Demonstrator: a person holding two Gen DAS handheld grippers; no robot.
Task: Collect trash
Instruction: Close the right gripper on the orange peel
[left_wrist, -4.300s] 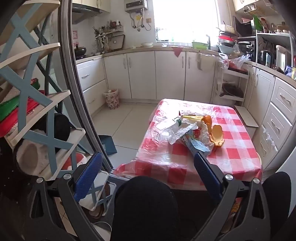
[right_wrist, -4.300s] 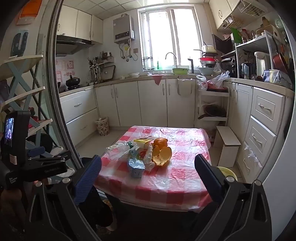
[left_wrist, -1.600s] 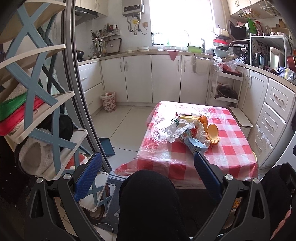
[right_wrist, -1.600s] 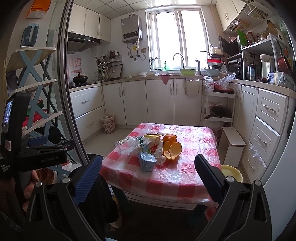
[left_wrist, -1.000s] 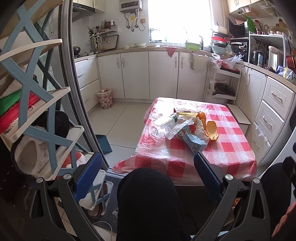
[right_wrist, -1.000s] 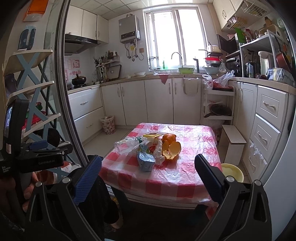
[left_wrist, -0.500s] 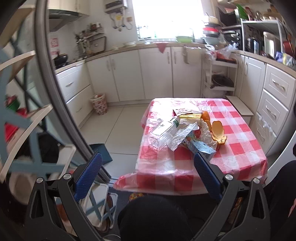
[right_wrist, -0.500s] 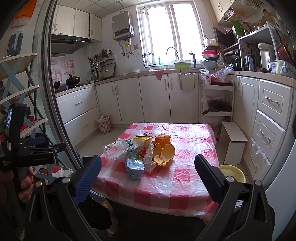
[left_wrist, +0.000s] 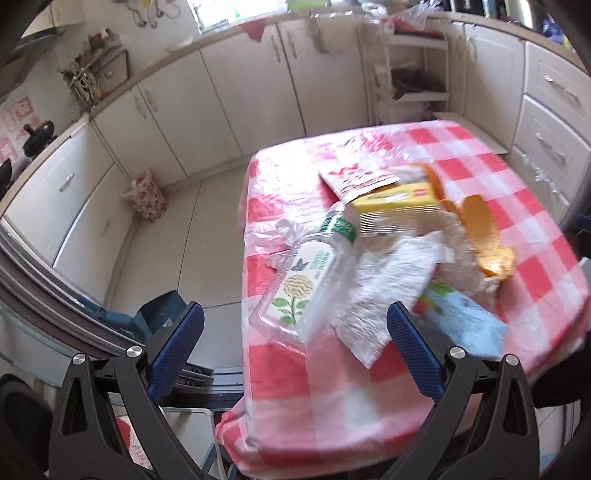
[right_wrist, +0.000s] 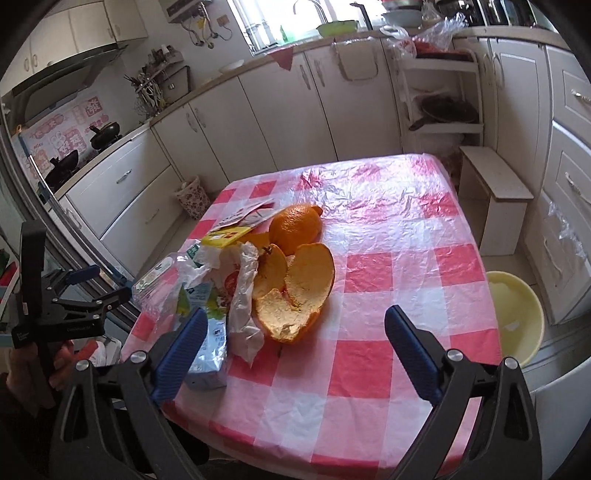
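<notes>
The clear plastic bottle (left_wrist: 314, 273) lies just ahead of the spread, empty left tool (left_wrist: 295, 332) (the nearer one), long axis running away up-right; the right tool (right_wrist: 291, 347) is also spread.

Bottle (left_wrist: 314, 273) left of peel (left_wrist: 484, 236), on table (left_wrist: 332, 398)

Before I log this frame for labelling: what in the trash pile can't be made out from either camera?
- Blue carton: left wrist view, motion-blurred; right wrist view, right gripper's finger covers it.
- Plastic bottle: right wrist view, mostly behind the plastic wrapper.
- Yellow bucket beside the table: contents too washed out to tell.
</notes>
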